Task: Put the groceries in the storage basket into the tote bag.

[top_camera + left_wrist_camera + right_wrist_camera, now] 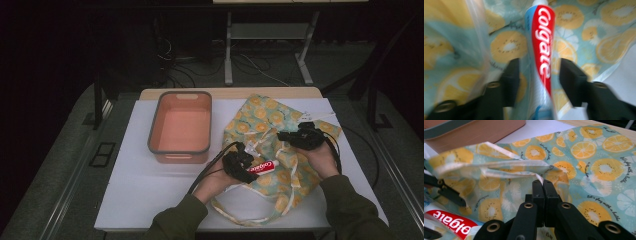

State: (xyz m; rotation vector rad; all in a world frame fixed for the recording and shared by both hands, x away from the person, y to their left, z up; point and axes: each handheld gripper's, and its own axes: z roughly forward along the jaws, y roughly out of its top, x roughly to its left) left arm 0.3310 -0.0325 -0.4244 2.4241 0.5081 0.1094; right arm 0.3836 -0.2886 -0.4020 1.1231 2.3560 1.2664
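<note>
Left gripper view: 1 toothpaste tube (541, 50) lies btwn the left gripper (539, 75) fingers, jaws apart, pads off it, released. It rests on 1 fruit-print bag (509, 47). Right gripper (543, 192) clenched on the bag's rim, lifting it. Beyond the fingers, 1 orange bin (180, 127) on white table (140, 185), well apart.

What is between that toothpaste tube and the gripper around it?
Nothing visible. The toothpaste tube lies on the fruit-print bag between the left gripper's open jaws, with a gap on each side.
</note>
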